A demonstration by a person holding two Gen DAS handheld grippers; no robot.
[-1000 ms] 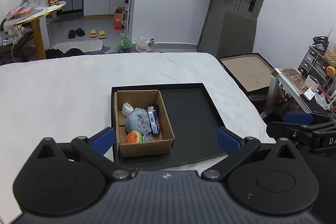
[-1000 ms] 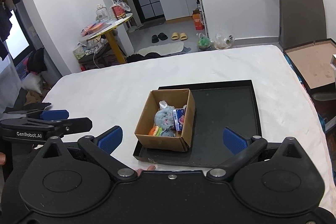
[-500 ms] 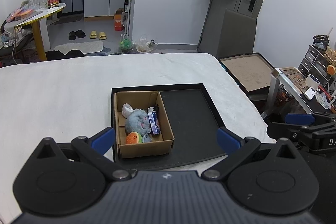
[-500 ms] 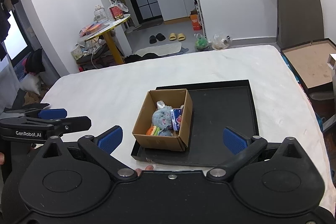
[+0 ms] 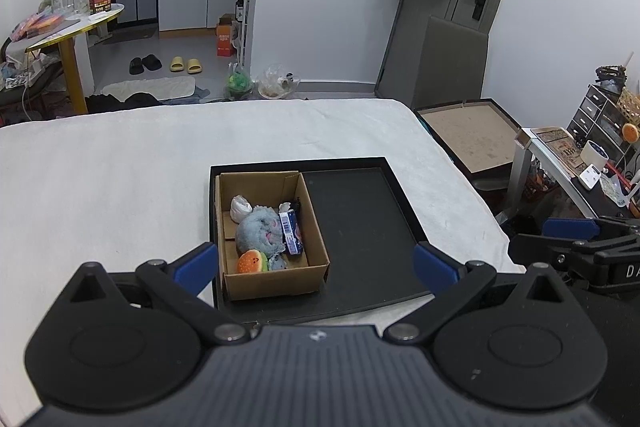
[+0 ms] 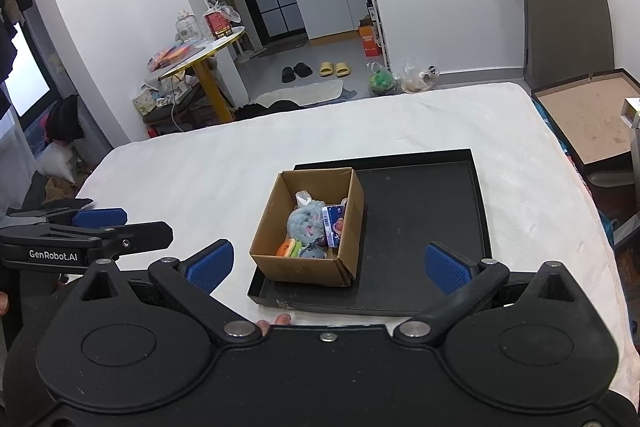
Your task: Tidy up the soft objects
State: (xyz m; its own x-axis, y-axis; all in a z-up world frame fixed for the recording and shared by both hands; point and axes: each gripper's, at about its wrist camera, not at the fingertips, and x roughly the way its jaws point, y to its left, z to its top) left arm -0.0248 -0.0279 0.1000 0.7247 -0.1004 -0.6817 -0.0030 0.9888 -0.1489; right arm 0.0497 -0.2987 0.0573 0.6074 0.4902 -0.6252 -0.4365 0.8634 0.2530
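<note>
A brown cardboard box [image 5: 276, 279] sits in the left half of a black tray [image 5: 360, 227] on the white bed. Inside lie a grey-blue plush [image 5: 260, 231], an orange burger toy [image 5: 252, 262], a white pouch [image 5: 240, 207] and a blue packet [image 5: 291, 231]. The box [image 6: 304, 269] and plush [image 6: 306, 223] also show in the right wrist view. My left gripper [image 5: 316, 265] is open and empty, held back above the tray's near edge. My right gripper [image 6: 328, 263] is open and empty, also near the tray's [image 6: 420, 219] front edge.
The white bed [image 5: 100, 179] spreads left and behind the tray. An open flat cardboard box [image 5: 468, 139] lies off the bed's right side, next to a cluttered desk [image 5: 580, 167]. A yellow round table [image 6: 208, 47] stands far left.
Both grippers drifted slightly; the box and tray shifted a little in view. The jaws stayed open and nothing was picked up.
</note>
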